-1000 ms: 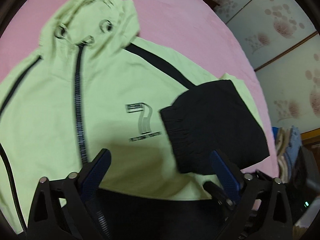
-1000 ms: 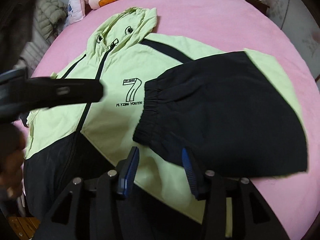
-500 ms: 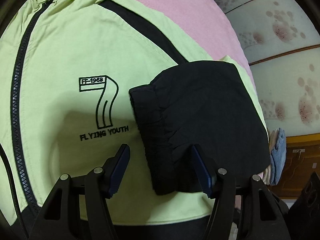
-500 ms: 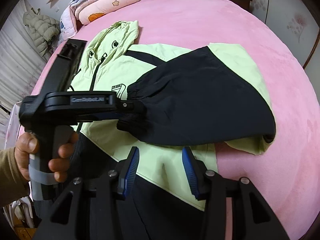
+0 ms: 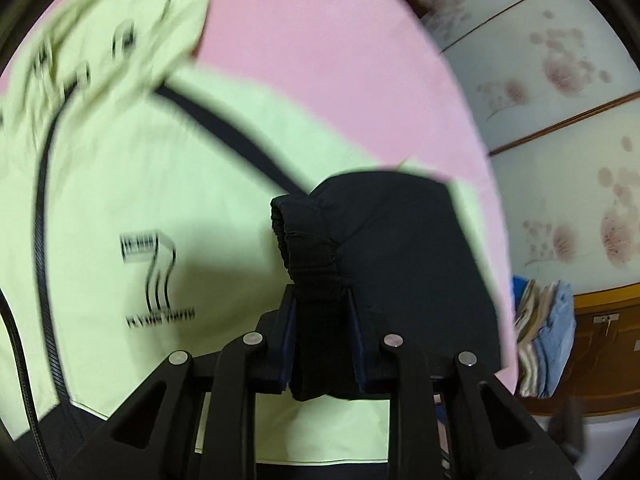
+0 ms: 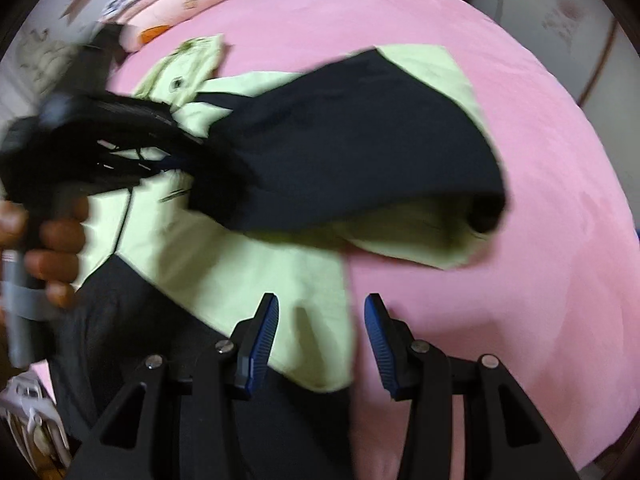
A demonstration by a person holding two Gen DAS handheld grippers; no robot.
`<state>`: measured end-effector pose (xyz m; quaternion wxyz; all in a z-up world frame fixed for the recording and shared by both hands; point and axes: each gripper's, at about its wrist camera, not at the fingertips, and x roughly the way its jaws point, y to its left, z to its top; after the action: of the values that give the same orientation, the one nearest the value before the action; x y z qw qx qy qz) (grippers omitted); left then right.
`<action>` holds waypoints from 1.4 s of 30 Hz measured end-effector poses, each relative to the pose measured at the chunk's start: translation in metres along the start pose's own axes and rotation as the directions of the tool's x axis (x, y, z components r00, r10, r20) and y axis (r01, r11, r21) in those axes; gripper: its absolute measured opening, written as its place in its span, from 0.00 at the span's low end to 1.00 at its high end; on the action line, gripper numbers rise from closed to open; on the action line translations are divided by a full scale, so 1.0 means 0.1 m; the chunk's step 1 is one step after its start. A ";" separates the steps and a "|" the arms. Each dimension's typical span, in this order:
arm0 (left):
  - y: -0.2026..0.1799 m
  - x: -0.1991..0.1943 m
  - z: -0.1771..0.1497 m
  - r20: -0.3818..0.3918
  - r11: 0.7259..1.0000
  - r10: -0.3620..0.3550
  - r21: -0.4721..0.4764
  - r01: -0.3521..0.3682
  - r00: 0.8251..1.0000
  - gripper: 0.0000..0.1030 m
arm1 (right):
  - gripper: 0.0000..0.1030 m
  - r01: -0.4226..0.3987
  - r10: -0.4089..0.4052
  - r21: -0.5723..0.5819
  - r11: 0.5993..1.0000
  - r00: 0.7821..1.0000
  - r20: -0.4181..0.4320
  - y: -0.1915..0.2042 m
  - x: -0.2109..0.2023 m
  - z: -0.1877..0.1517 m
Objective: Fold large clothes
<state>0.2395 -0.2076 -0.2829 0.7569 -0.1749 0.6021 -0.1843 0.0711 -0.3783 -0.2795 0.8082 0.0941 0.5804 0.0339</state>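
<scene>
A light-green hooded jacket (image 5: 160, 184) with black panels and a "7" print lies flat on the pink bed (image 5: 320, 60). Its black sleeve (image 5: 400, 240) is folded across the chest. My left gripper (image 5: 320, 300) has the sleeve's elastic cuff between its pads, and the jaws are closing on it. The right wrist view shows that gripper (image 6: 120, 128) blurred, held by a hand (image 6: 52, 240), with the sleeve (image 6: 360, 152) raised off the jacket (image 6: 240, 264). My right gripper (image 6: 322, 312) is open above the jacket's side edge, with nothing pinched.
Pink bedding (image 6: 520, 240) stretches to the right of the jacket. Pillows and quilts (image 6: 168, 12) sit at the head of the bed. A stack of folded cloths (image 5: 544, 340) stands on wooden furniture beside the bed, below flower-patterned wall panels (image 5: 560, 80).
My left gripper came over the cuff, narrowed onto it, and the sleeve has lifted off the jacket. My right gripper shifted toward the jacket's right edge, its opening unchanged.
</scene>
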 end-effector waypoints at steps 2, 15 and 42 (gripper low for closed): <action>-0.13 -0.26 0.08 0.070 1.000 -0.005 0.016 0.004 0.998 0.07 | 0.44 0.017 -0.017 0.053 0.998 1.000 0.001 -0.15 0.01 0.02; -0.27 -1.60 0.36 0.346 0.992 0.068 0.077 -0.101 0.936 0.04 | 0.51 -0.032 0.029 0.253 0.967 0.999 0.015 -0.39 0.39 0.34; 1.49 -1.82 0.13 0.346 0.878 0.478 -0.220 -0.426 0.807 0.03 | 0.51 0.008 -0.007 -0.050 0.999 0.999 0.036 0.46 0.51 0.50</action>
<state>0.2241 0.0122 -0.1983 0.8701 -0.1091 0.4739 0.0804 0.1371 -0.3303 -0.3029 0.8207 0.0723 0.5651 0.0436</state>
